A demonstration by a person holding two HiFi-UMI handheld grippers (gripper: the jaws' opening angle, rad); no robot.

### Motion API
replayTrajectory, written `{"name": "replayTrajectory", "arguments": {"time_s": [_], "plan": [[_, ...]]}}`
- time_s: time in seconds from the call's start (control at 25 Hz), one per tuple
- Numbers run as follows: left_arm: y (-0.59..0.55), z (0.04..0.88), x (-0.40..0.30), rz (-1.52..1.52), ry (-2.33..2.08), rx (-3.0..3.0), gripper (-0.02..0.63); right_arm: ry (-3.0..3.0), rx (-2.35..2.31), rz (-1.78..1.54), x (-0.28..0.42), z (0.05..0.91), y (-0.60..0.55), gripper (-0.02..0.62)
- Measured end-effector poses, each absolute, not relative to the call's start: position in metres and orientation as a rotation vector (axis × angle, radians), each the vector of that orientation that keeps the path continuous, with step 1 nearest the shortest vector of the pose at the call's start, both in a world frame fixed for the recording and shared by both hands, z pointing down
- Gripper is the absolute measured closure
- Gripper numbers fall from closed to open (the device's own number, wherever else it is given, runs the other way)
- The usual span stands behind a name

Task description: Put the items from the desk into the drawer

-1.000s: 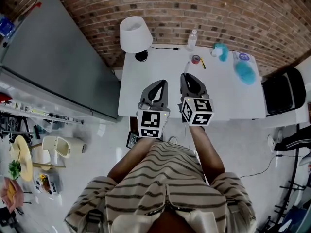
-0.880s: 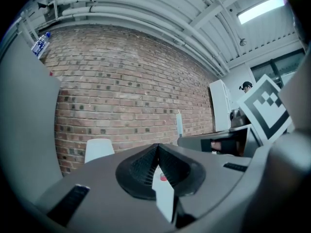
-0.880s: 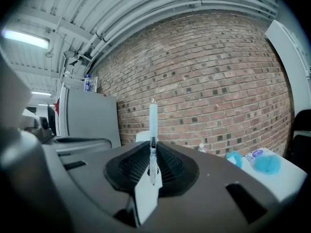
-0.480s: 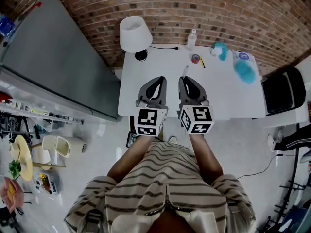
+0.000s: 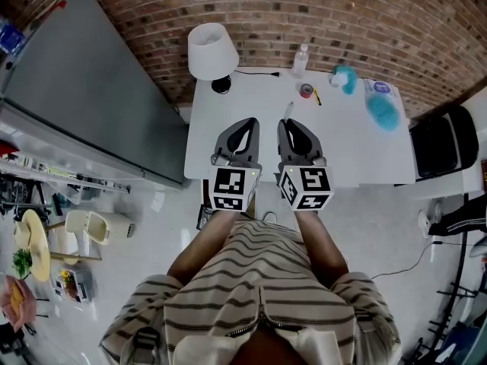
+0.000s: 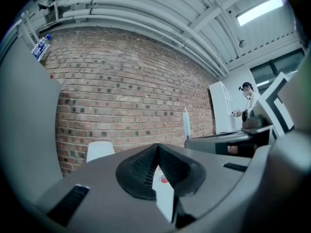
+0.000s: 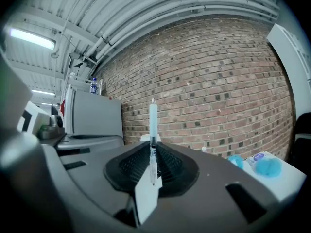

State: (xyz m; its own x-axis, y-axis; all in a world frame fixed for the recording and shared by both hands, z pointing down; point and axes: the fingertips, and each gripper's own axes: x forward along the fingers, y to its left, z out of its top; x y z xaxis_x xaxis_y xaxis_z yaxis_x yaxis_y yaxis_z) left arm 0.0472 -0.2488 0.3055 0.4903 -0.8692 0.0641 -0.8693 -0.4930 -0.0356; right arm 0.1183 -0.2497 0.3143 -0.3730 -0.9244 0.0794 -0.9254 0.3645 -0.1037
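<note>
While we hold both tools over the near half of the white desk, our right gripper is clamped on a slim white pen. In the right gripper view the pen stands upright, pinched between the pads and rising well above them. The pen is off the desk, to the right of the lamp and nearer to us than it. Our left gripper hangs just beside the right one, on the lamp's side, its jaws together on nothing. Right of the lamp, by the brick wall, stands a small bottle. A red tape roll lies further right, and a blue duster lies farthest from the lamp
</note>
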Motion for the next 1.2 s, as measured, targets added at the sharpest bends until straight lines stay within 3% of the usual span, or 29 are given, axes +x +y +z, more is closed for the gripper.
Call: {"name": "replayTrajectory", "arguments": {"time_s": [1.2], "plan": [[-0.203,0.318,0.040,0.168,-1.746,2.578,0.598,-2.661,1.621,0.255,0.116,0.329,-0.207,0.545]]}}
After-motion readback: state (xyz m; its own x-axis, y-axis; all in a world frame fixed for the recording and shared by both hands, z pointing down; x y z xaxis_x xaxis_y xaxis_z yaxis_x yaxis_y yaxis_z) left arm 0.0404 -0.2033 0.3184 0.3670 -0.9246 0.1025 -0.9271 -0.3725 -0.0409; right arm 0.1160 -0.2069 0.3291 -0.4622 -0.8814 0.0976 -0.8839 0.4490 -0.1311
